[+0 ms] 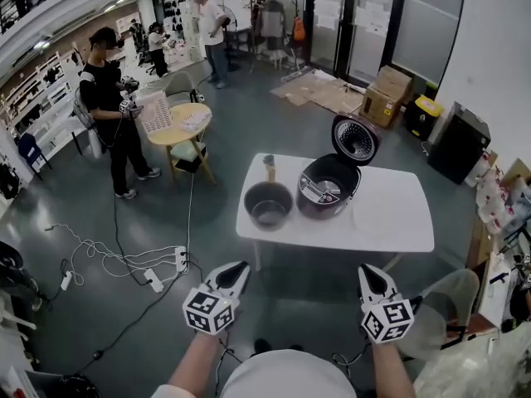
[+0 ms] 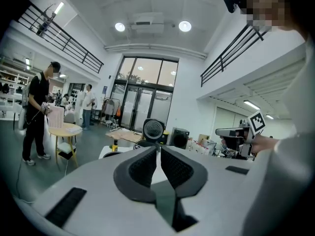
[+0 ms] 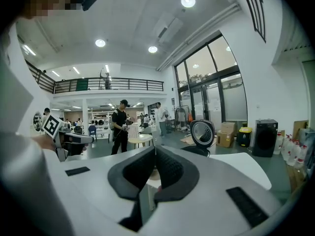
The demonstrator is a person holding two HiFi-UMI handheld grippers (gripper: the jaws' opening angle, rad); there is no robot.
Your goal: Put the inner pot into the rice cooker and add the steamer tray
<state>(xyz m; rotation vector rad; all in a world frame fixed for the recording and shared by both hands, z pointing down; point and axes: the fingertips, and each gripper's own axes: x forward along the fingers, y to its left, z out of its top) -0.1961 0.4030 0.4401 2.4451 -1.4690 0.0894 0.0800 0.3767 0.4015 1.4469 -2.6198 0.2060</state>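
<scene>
On the white table [image 1: 390, 214] the dark round inner pot [image 1: 268, 204] stands at the left, beside the rice cooker [image 1: 328, 187]. The cooker's lid [image 1: 356, 138] stands up open, and also shows in the left gripper view [image 2: 153, 130] and the right gripper view [image 3: 202, 132]. Both grippers are held side by side well short of the table's near edge, pointing toward it. My left gripper [image 1: 241, 266] [image 2: 158, 149] is shut with nothing between its jaws. My right gripper [image 1: 365, 269] [image 3: 155, 149] is also shut and empty.
A small yellow-topped bottle [image 1: 269, 167] stands behind the pot. Power strips and cables [image 1: 158, 270] lie on the floor at the left. A person in black [image 1: 112, 110] stands by a round wooden table [image 1: 178, 127]. Cardboard boxes [image 1: 386, 94] sit beyond.
</scene>
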